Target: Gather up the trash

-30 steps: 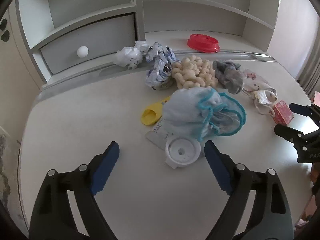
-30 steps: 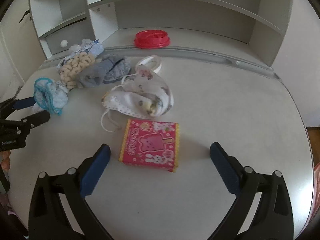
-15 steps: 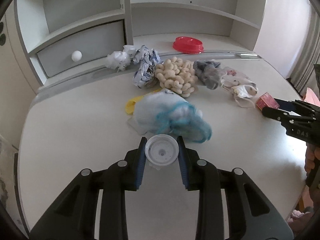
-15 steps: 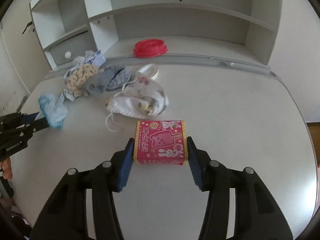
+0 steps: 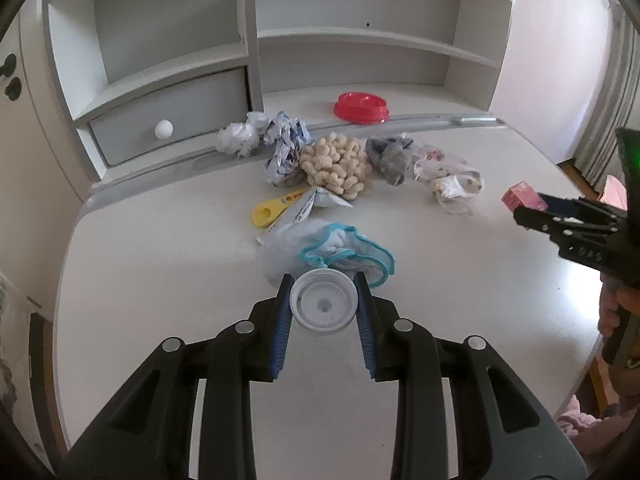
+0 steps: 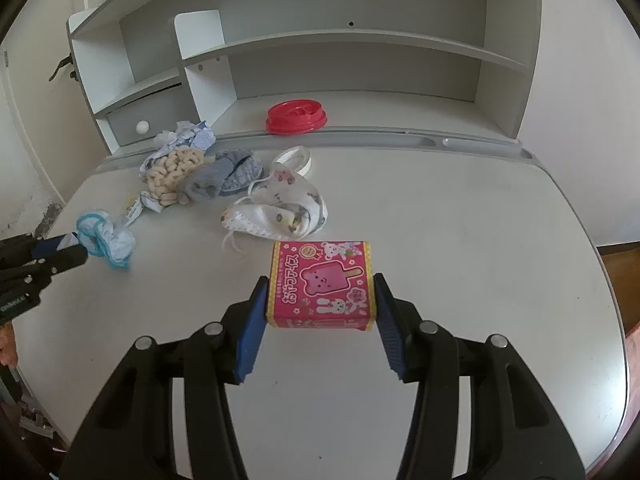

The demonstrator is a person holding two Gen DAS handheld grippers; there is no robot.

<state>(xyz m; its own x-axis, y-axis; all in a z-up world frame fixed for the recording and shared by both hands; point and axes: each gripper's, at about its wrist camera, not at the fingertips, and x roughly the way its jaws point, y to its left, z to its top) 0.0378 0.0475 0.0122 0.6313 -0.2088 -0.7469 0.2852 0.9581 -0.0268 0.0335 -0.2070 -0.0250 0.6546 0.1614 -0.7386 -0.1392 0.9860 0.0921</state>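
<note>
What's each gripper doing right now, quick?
Left gripper: closed on the white round lid.
Right gripper: closed on the pink ice-cream box.

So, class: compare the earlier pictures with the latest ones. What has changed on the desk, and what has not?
The left tool closed on the white lid, the right tool on the pink box; both now appear lifted off the desk. The blue-trimmed cloth looks shifted. The red lid, mask and other clutter stayed put.
</note>
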